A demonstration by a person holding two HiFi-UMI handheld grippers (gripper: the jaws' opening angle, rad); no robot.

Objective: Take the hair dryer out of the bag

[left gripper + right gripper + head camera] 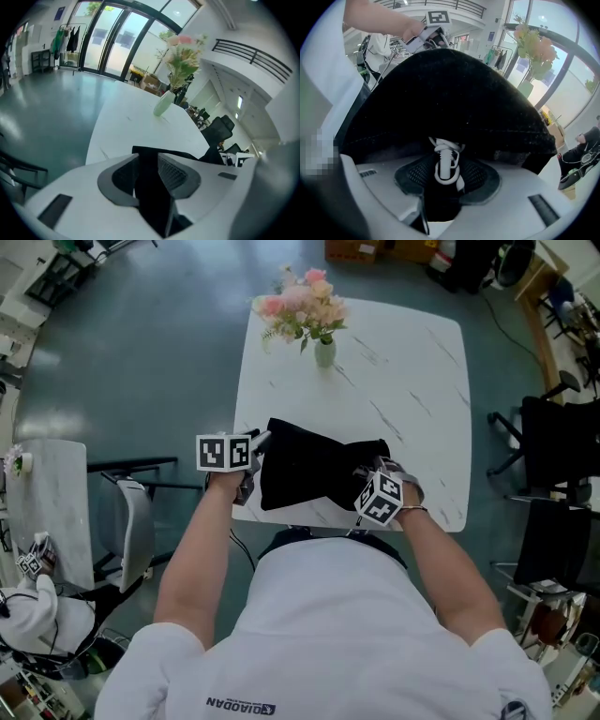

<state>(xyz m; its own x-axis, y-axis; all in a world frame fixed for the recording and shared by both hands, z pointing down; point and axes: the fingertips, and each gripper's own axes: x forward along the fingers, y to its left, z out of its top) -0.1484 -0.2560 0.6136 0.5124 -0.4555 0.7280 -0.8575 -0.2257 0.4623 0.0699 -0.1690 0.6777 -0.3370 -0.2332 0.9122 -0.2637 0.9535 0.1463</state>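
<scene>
A black cloth bag (314,474) lies near the front edge of the white marble table (403,381). No hair dryer shows; the bag bulges in the right gripper view (440,93). My left gripper (255,460) is at the bag's left end, jaws apart, with the dark edge of the bag (187,155) running between them (147,161). My right gripper (367,476) is at the bag's right end. Its jaws (448,171) stand apart on either side of a white drawstring with a toggle (443,152), with dark gaps beside it.
A pale green vase of pink flowers (324,351) stands at the table's far side. A white chair (131,512) is left of the table, black office chairs (553,446) to the right. Another person (28,606) sits at lower left.
</scene>
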